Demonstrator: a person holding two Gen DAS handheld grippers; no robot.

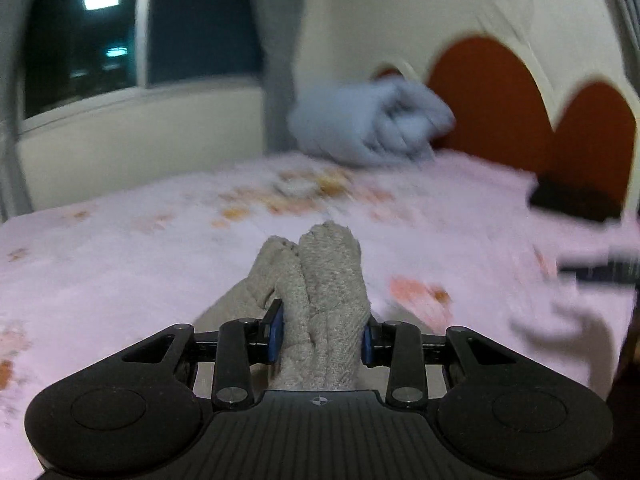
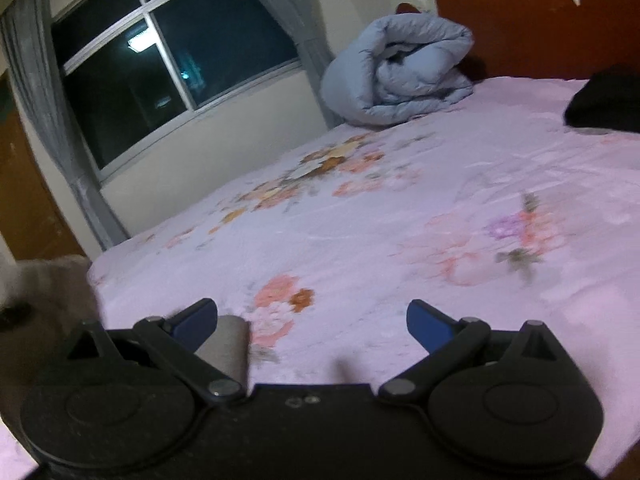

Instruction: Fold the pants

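A bunched fold of grey knit pants (image 1: 320,280) stands up between the blue pads of my left gripper (image 1: 322,338), which is shut on it above the pink floral bed sheet (image 1: 120,264). The left wrist view is blurred by motion. In the right wrist view my right gripper (image 2: 312,326) hangs open over the sheet (image 2: 360,208), with nothing between its pads. A grey strip of cloth (image 2: 226,346) shows just behind its left finger (image 2: 196,322), and more grey fabric (image 2: 52,280) lies blurred at the left edge.
A rolled blue duvet (image 2: 396,72) lies at the head of the bed against the red headboard (image 2: 520,16). A black item (image 2: 604,100) sits on the sheet at the right. A dark window (image 2: 160,68) with grey curtains is beyond the bed's left side.
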